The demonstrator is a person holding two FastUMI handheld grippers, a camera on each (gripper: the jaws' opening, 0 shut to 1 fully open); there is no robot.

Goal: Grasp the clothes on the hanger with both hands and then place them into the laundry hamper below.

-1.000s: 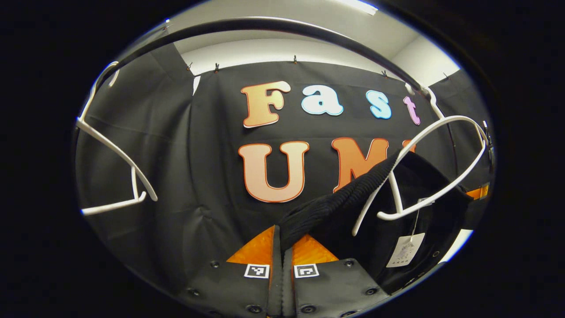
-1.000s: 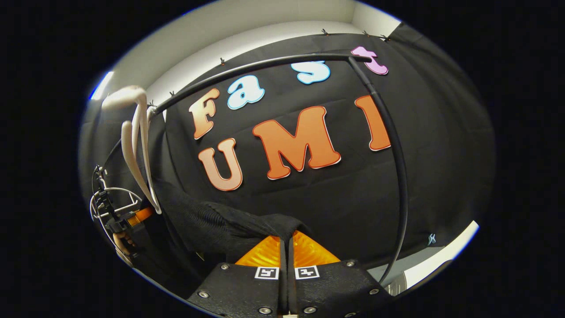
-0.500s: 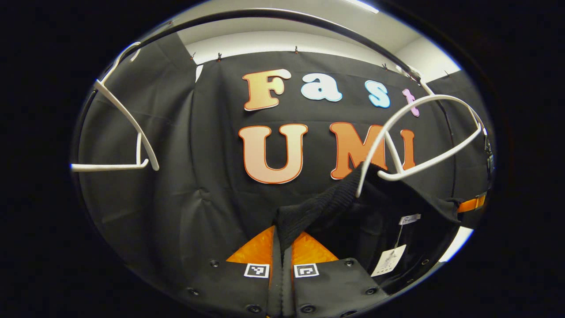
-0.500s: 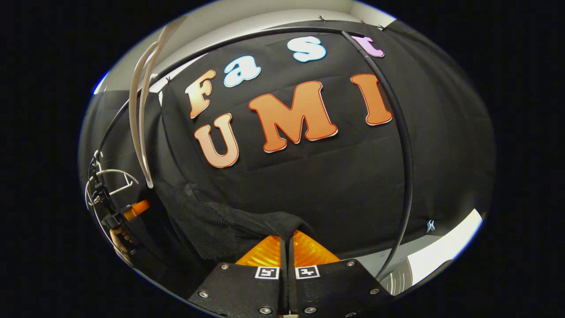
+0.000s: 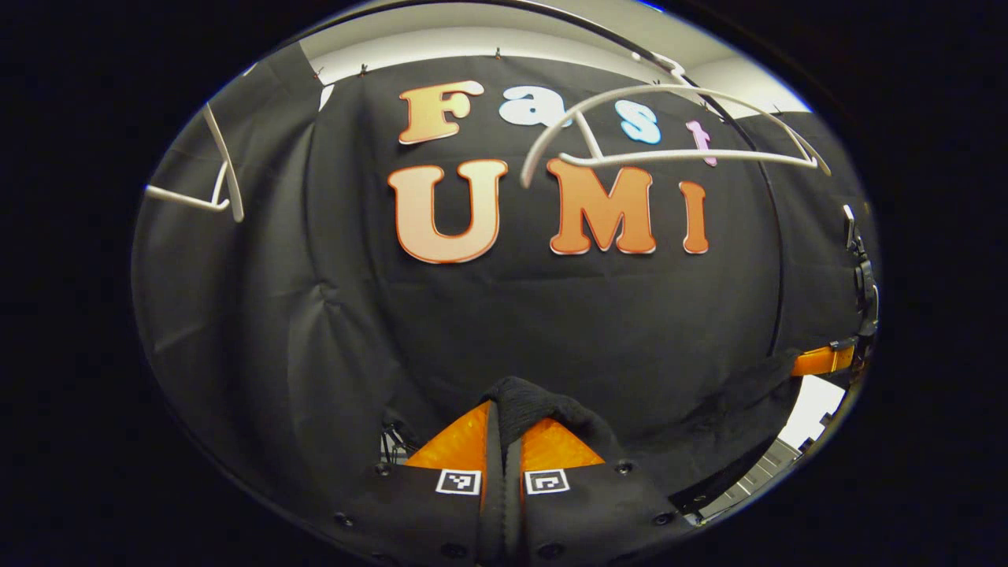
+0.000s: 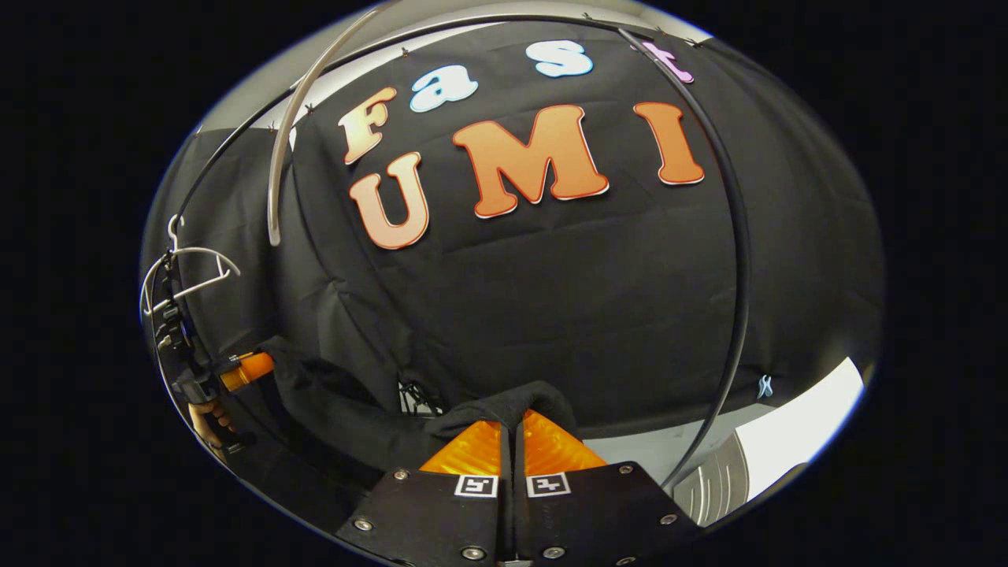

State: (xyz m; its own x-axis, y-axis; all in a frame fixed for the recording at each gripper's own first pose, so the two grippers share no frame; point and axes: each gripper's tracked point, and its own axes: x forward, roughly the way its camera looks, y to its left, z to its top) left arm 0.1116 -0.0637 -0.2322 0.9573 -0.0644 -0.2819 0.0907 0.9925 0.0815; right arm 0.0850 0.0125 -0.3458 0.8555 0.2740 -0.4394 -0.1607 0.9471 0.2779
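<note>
Pinching the black garment (image 5: 535, 398) at either end, both grippers (image 5: 504, 441) (image 6: 512, 441) hold it slung clear below the bare hanger (image 5: 669, 126), ready for the hamper.

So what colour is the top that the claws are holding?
Black. The top shows best in the right gripper view, stretched between both claws.

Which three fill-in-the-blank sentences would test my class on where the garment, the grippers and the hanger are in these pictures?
1. Both grippers are shut on the same ____ garment.
2. The white hanger above carries ____ clothing.
3. In the right gripper view, the left gripper appears far to the ____.
4. The hanger hangs from a black ____.

Missing words: black; no; left; rail
</note>
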